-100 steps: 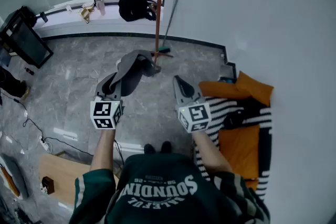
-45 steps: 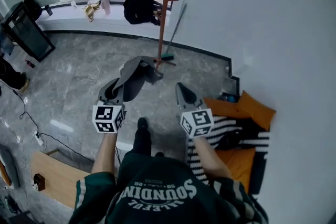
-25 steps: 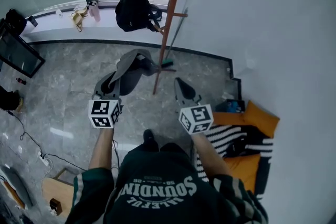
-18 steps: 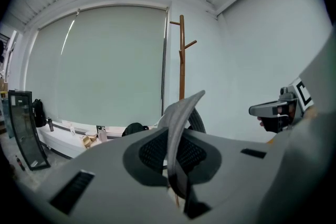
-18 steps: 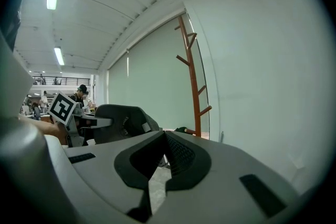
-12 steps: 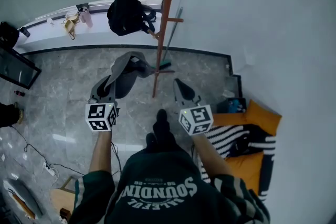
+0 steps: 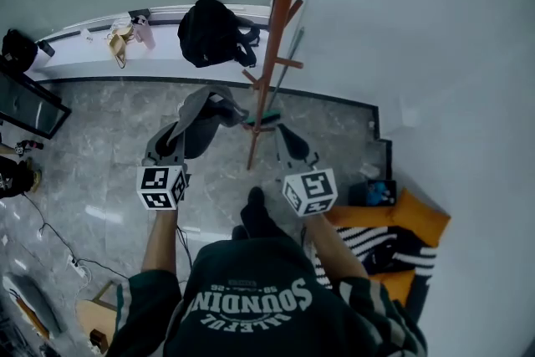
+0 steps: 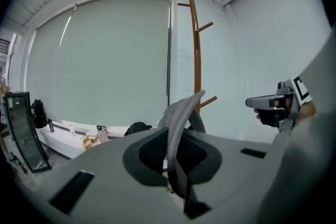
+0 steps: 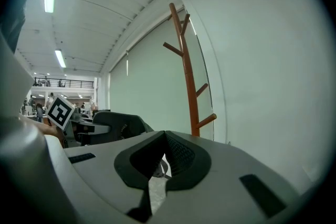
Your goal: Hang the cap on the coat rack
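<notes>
A grey cap (image 7: 203, 114) hangs from my left gripper (image 7: 179, 135), whose jaws are shut on its brim. In the left gripper view the cap's brim (image 8: 179, 115) rises edge-on from between the jaws of the left gripper (image 8: 176, 150). The brown wooden coat rack (image 7: 273, 54) stands just beyond both grippers, with its pegs bare; it also rises as the coat rack (image 8: 196, 55) ahead. My right gripper (image 7: 283, 132) is shut and holds nothing, right of the cap. The right gripper (image 9: 163, 140) faces the coat rack (image 9: 187, 78).
A black backpack (image 7: 212, 33) and small items sit on the white window ledge (image 7: 84, 54) behind the rack. A broom (image 7: 276, 92) leans in the corner. Orange and striped cushions (image 7: 393, 234) lie at the right. The white wall (image 7: 435, 54) is close on the right.
The person has stepped toward the coat rack, so it stands nearer and taller in view. Both grippers keep their pose, the left still shut on the cap.
</notes>
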{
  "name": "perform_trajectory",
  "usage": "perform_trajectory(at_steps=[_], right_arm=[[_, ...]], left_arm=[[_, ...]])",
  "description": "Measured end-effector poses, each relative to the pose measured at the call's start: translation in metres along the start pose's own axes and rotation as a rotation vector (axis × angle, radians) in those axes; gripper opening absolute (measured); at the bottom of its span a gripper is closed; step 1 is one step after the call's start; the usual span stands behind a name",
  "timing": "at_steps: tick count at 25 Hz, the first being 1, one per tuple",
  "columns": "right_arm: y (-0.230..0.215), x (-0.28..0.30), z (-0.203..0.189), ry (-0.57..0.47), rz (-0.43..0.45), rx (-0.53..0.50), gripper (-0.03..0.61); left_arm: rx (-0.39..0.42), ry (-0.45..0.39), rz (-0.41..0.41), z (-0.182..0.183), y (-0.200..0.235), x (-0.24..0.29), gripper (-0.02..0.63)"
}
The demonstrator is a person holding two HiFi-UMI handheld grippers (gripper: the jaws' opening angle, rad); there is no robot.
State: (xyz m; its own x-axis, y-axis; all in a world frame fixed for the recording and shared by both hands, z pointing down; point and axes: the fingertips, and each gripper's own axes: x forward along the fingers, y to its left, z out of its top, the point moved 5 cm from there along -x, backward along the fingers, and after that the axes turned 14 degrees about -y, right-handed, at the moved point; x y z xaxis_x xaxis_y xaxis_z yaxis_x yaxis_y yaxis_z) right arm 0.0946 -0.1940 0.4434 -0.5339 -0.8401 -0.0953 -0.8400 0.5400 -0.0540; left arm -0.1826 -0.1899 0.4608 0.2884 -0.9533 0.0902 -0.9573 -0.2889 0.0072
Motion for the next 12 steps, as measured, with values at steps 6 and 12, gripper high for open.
perform_trajectory(at_steps=[6, 12], right_arm=[[-0.027, 0.031, 0.005, -0.01, 0.034, -0.011, -0.002], [-0.042, 0.049, 0.004, 0.003, 0.026, -0.008, -0.002]], left_arm=[[0.01, -0.015, 0.032, 0.01, 0.006, 0.027, 0.014], [0.009, -0.006, 0.042, 0.013, 0.02, 0.046, 0.014]])
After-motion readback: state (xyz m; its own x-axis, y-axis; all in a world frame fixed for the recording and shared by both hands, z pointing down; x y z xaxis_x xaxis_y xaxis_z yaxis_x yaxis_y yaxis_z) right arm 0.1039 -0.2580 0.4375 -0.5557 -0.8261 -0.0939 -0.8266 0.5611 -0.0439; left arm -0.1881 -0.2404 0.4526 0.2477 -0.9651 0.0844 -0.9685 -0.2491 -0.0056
